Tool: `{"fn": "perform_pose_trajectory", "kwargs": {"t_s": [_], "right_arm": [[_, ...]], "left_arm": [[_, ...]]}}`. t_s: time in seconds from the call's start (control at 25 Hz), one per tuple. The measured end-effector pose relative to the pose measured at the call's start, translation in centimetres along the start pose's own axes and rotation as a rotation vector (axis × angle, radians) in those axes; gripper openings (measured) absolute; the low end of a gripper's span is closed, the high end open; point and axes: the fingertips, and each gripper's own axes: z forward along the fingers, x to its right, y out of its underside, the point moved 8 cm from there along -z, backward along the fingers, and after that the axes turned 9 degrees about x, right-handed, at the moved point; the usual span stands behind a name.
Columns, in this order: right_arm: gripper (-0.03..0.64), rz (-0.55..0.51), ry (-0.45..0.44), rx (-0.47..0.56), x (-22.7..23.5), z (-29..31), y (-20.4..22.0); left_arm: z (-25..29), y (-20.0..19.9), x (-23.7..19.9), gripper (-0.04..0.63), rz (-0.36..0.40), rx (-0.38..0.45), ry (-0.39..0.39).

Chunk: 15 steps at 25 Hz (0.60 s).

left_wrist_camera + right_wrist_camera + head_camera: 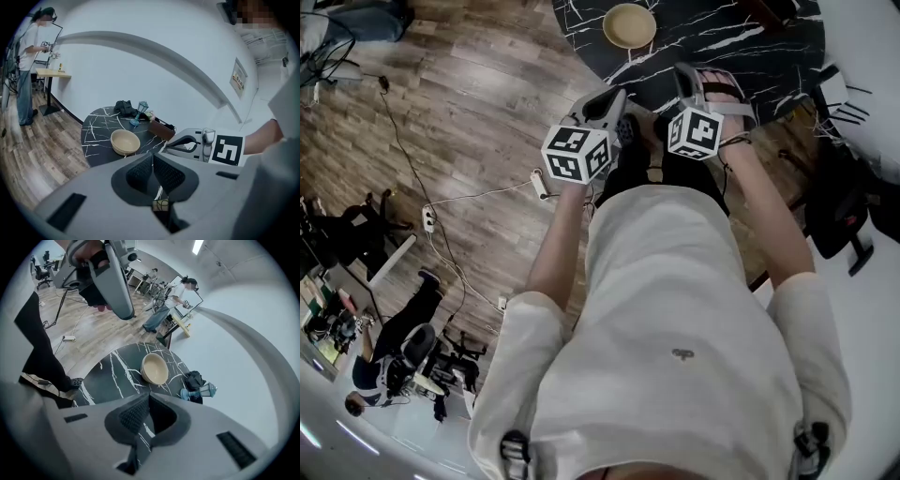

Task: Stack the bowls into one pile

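On 1 black table (722,37), 1 pile of bowls (629,25); L gripper (153,157) & R gripper (149,397) pressed together, empty.

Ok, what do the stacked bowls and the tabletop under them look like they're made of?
The bowls: cream, matte, evenly coloured, with smooth rims nested one in another. They look like ceramic or melamine; I can't tell which. The tabletop: black with irregular white veins and a smooth face, so marble or a marble-look laminate; the pictures leave that open.
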Motion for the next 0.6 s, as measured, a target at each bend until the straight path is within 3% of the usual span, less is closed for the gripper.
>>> {"fn": "perform_pose_trajectory", "kwargs": {"t_s": [0.6], "right_arm": [[0.005, 0.136, 0.156, 0.060, 2.8, -5.5, -3.7]], "left_arm": [[-0.7, -3.1, 0.9, 0.012, 0.093, 0.044, 0.103]]}}
